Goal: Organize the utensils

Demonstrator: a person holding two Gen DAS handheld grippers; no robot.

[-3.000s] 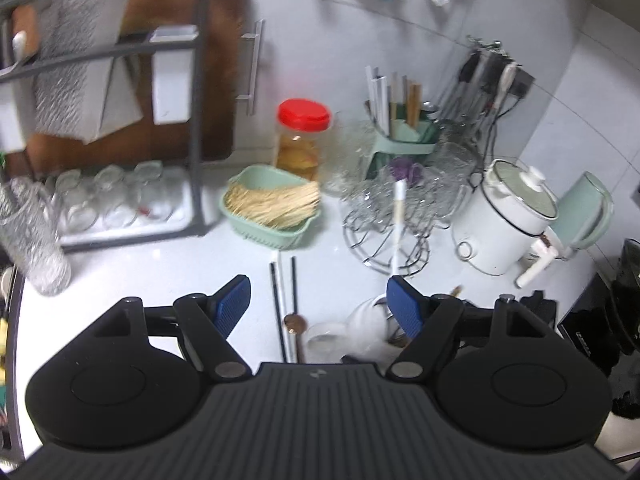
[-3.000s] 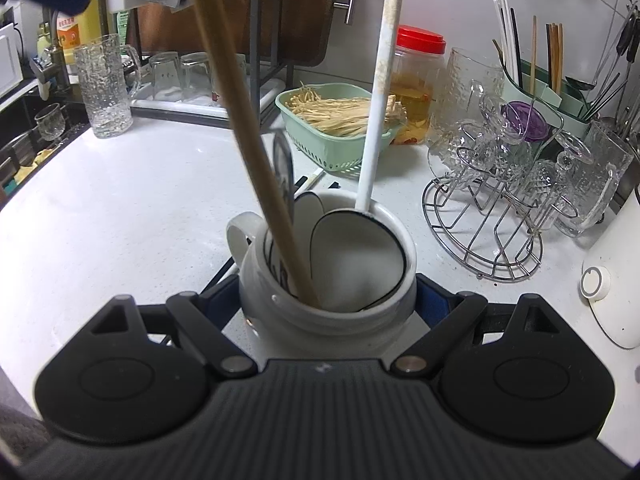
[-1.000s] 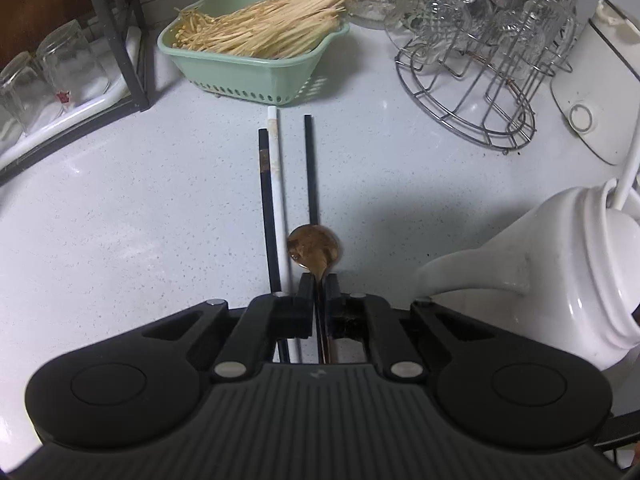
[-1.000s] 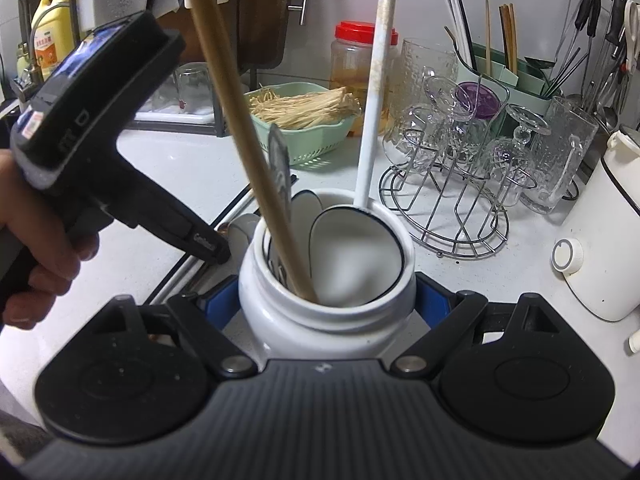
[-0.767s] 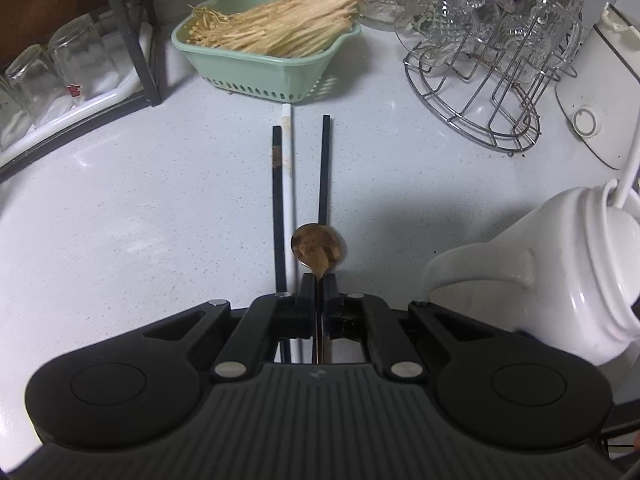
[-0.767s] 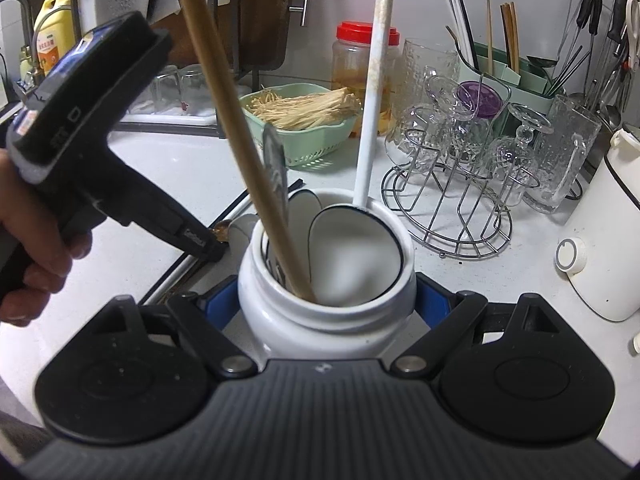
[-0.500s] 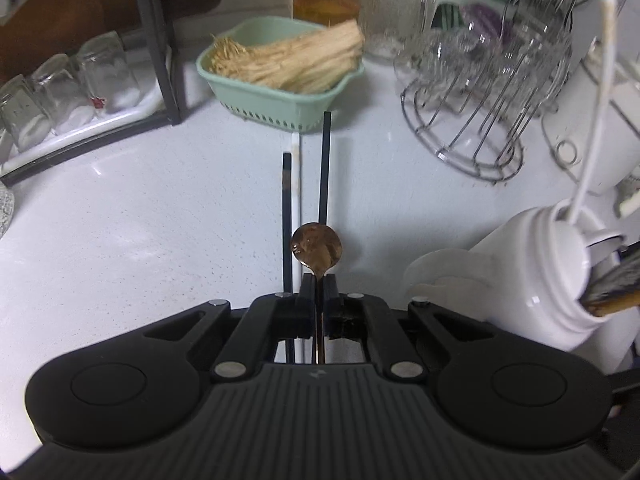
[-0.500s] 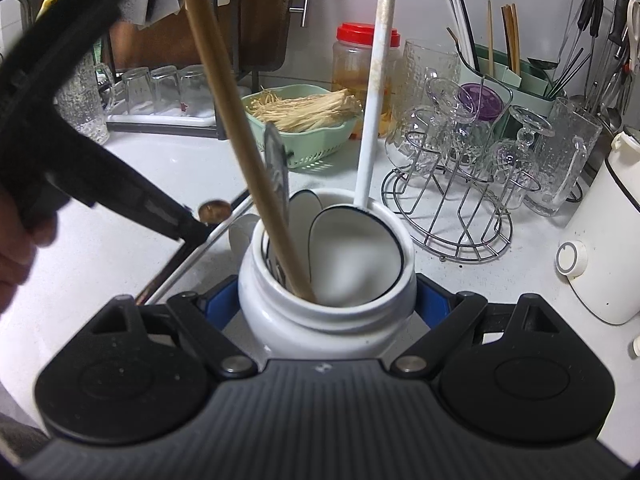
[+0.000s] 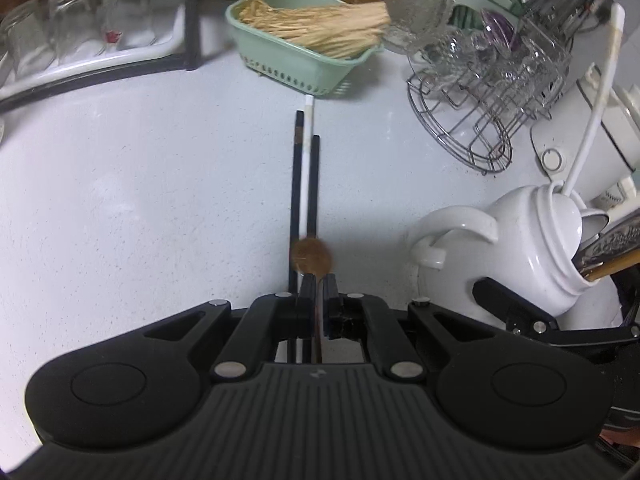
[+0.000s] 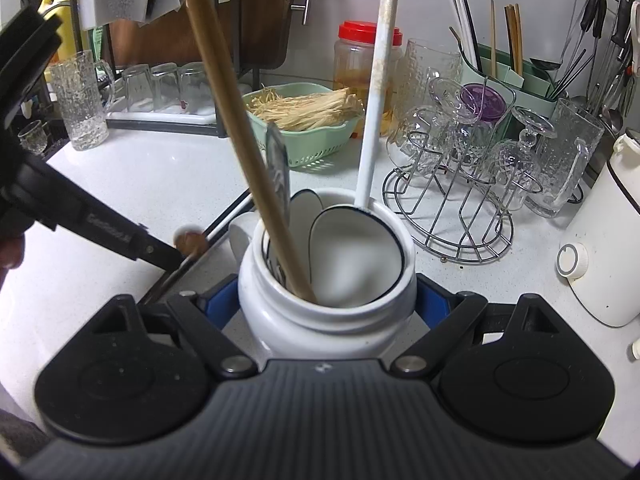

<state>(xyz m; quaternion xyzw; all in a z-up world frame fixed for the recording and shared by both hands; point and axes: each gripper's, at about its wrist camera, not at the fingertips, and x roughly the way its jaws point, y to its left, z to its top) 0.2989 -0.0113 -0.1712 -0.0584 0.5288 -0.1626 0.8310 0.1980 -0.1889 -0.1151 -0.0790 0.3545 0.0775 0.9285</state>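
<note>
My left gripper [image 9: 318,280] is shut on the handle of a small brown spoon [image 9: 311,257], whose bowl pokes out past the fingertips above the counter; the same spoon [image 10: 190,241] shows in the right wrist view beside the jar. My right gripper [image 10: 326,300] is shut on a white ceramic jar [image 10: 320,320] with a side handle [image 9: 456,224]. The jar holds a white ladle [image 10: 374,120], a wooden-handled utensil [image 10: 236,128] and a metal one. Two black chopsticks [image 9: 295,184] and a white one [image 9: 307,148] lie on the counter below the spoon.
A green basket of dry noodles [image 9: 304,40] stands at the back. A wire rack of glasses [image 9: 484,92] is to the right, a white appliance [image 10: 600,248] beyond it. A dish rack with tumblers [image 9: 80,36] is at the back left. A green utensil holder [image 10: 508,68] stands behind.
My left gripper has lifted the brown spoon off the counter and drawn it back toward the jar, rolling a little. The right gripper and jar have not moved.
</note>
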